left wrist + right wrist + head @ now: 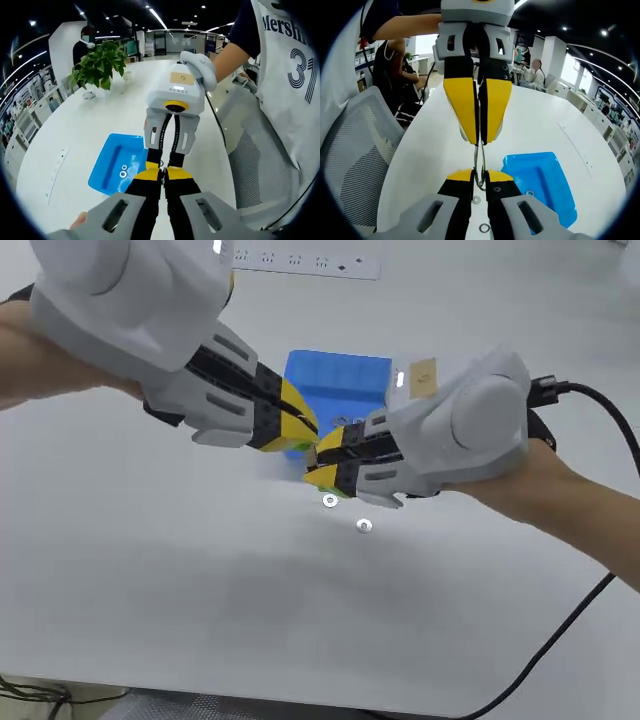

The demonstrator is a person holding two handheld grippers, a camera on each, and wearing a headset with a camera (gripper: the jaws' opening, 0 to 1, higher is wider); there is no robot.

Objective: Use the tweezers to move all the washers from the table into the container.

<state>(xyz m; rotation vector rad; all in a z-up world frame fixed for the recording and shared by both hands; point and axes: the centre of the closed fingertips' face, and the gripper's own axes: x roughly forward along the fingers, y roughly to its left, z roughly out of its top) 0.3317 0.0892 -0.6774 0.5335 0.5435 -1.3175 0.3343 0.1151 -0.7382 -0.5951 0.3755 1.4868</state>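
Pinching the tweezers [478, 147] between both hand-held grippers, tip to tip at the container [340, 380].
Head view: left hand-held gripper [305, 430] and right hand-held gripper [322, 455] meet over the container's near edge, with two washers [330, 501] on the worktop [200, 590] just in front of it. Left gripper view: two more washers [123, 171] lie inside the container. Right gripper view: both sets of jaws stand narrow, clamped on the tweezers beside the container.

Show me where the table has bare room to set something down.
Bare table runs across the near side, before the washers, and left. Crowded centre: left hand-held gripper and right hand-held gripper meet by the washers, container behind; cable right.
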